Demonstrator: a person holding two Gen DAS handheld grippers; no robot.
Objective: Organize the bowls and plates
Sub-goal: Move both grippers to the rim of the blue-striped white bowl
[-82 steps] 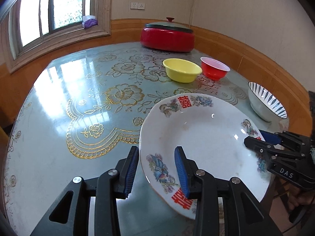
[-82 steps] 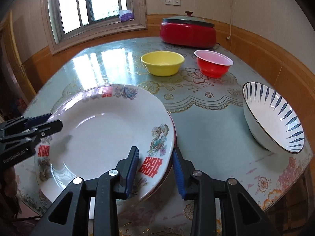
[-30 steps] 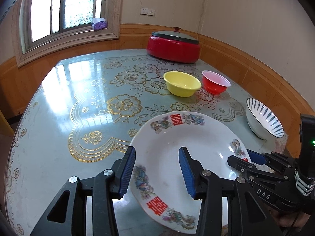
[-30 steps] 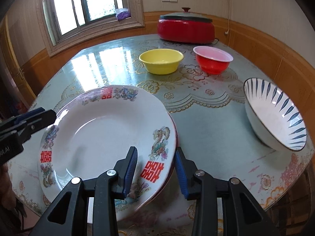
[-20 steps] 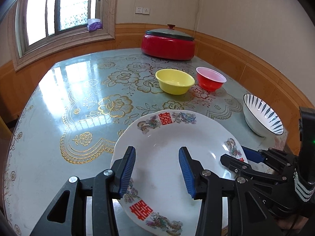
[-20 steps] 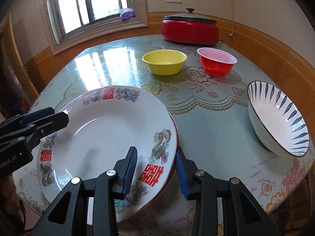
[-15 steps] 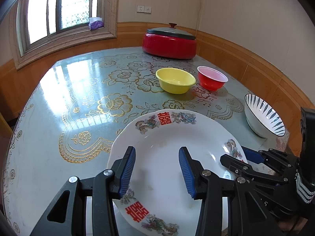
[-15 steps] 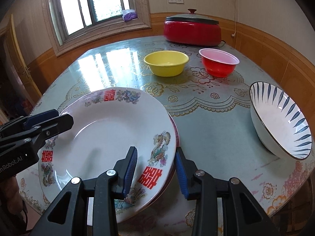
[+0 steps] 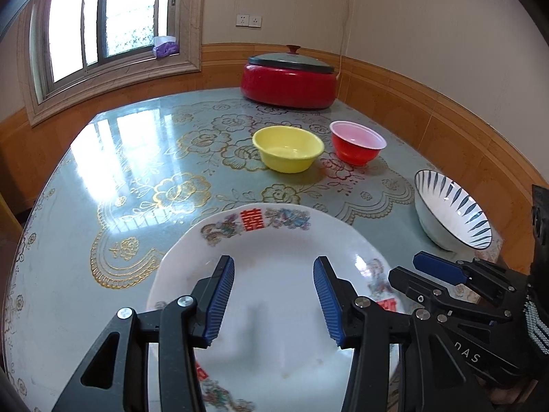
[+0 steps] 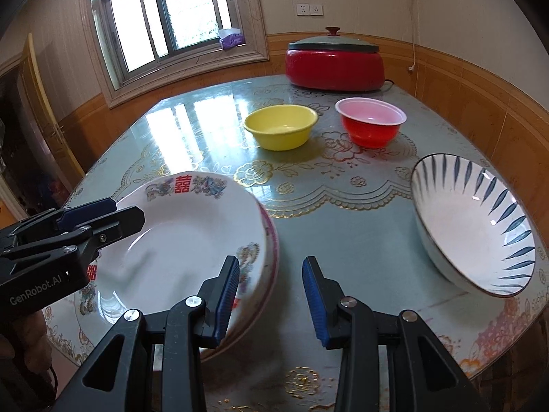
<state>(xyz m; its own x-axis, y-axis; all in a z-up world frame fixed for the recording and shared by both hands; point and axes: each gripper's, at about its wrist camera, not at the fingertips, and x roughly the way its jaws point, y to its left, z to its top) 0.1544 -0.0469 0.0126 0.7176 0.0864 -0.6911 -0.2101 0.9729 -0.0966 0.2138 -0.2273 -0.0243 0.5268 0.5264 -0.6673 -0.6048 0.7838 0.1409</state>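
Now both hand-held grippers are off the crockery. A sec ago each had its blue pads either side of the top plate's rim; in the current views the white wedding plate (image 10: 178,240) sits nested on a second, pink-rimmed plate (image 10: 272,240) w/ nothing pinching it.

Left hand-held gripper (image 9: 272,295): jaws spread and opening a touch more, hovering over the plate's well, nothing between the pads. Right hand-held gripper (image 10: 271,295): jaws spread, the inner pad just beside the stack's right rim, the gap over bare counter (image 10: 343,240); nothing held.

Read: the plate stack looks done, and both grippers have eased back from it, so the plates part of the job is prob. finished.

Rel. to the plate stack:
- striped bowl (image 10: 473,226), white w/ blue dashes, right of it, near the counter edge, tilted toward the stack.
- yellow bowl (image 10: 281,127) beyond it, toward the far wall.
- red bowl (image 10: 370,125) just right of the yellow one, apart from it.
- red lidded electric pot (image 10: 334,65) furthest back.

Bowls are 3 separate pieces, none nested yet. Likely next: the striped bowl, as the right gripper is nearest it. Risk: it's glazed, tilted and close to the edge.
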